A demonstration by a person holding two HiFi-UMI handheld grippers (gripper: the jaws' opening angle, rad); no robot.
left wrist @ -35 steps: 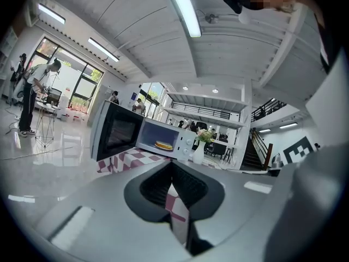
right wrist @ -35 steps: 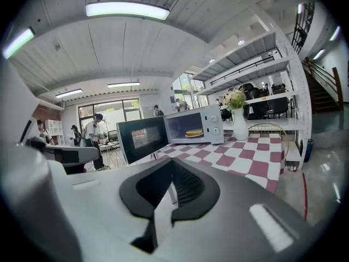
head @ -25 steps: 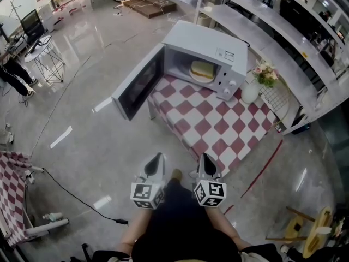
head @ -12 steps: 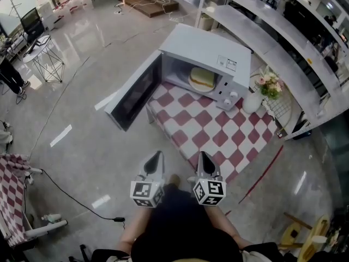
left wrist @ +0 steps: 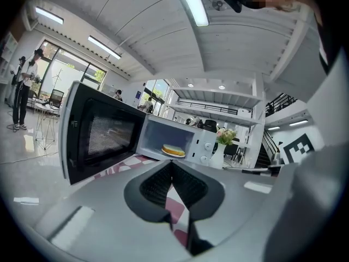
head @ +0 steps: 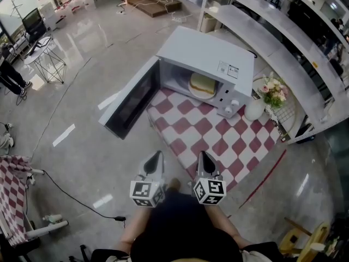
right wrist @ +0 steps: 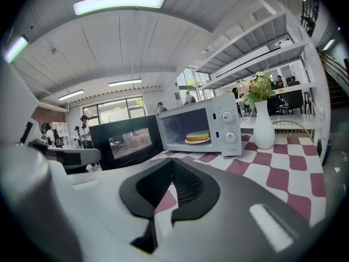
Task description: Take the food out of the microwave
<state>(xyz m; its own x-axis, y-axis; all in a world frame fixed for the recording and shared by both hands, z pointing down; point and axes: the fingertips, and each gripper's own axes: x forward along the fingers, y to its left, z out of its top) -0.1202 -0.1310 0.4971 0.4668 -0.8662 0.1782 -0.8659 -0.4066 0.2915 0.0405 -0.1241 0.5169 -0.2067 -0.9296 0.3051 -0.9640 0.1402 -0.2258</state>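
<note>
A white microwave (head: 210, 56) stands on a red-and-white checked table (head: 210, 132), its dark door (head: 131, 100) swung wide open to the left. Inside lies a yellow sandwich-like food on a plate (head: 202, 84), seen too in the left gripper view as food (left wrist: 173, 150) and in the right gripper view as food (right wrist: 197, 137). My left gripper (head: 157, 158) and right gripper (head: 204, 158) are held side by side short of the table's near corner, both shut and empty, pointing toward the microwave.
A white vase with flowers (head: 257, 103) stands right of the microwave, next to a wire basket (head: 281, 105). White shelving (head: 283, 42) runs behind the table. A cable (head: 71, 192) trails on the glossy floor at left, near another checked cloth (head: 11, 195). A person (head: 11, 75) stands far left.
Both grippers have come closer to the table together; the microwave and table sit lower and nearer in the head view. Jaws stay shut.
</note>
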